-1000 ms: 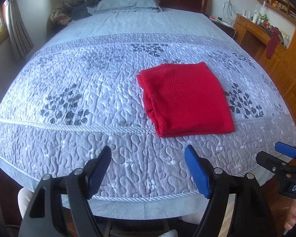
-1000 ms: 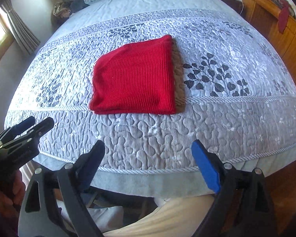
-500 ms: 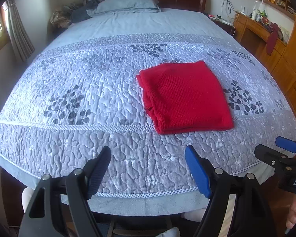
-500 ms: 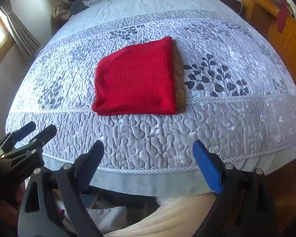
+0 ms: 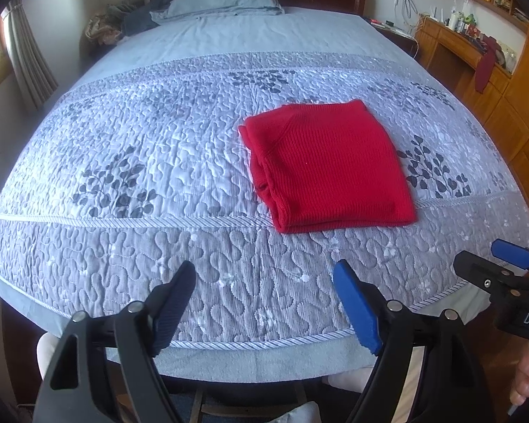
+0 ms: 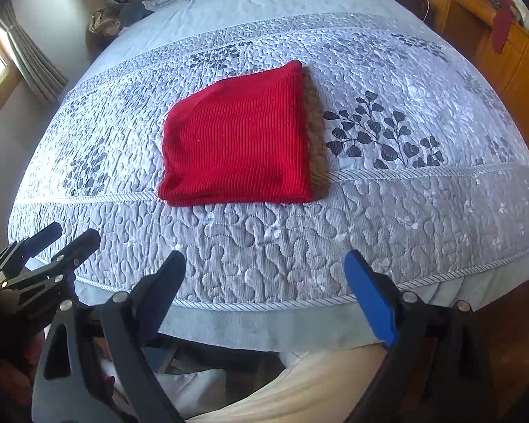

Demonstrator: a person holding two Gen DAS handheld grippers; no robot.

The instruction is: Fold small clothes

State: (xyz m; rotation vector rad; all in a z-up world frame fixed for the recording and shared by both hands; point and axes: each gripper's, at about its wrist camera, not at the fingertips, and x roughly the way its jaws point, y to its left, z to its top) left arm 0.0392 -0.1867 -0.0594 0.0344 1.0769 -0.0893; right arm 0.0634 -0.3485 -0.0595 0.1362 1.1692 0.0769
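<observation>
Left wrist: left gripper (image 5: 264, 303) jaws opening, nothing between, over quilt (image 5: 123, 183) edge. Red garment (image 5: 329, 167) folded flat mid-bed, well apart.

Right wrist: right gripper (image 6: 264, 296) agape, empty. Garment (image 6: 236, 141) beyond. Risk: pinching only top layer, undoing fold; snagging quilt with low approach.

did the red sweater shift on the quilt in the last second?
No. The red sweater sits in the same spot against the quilt's dark leaf print, near edge on the corded stripe.
</observation>
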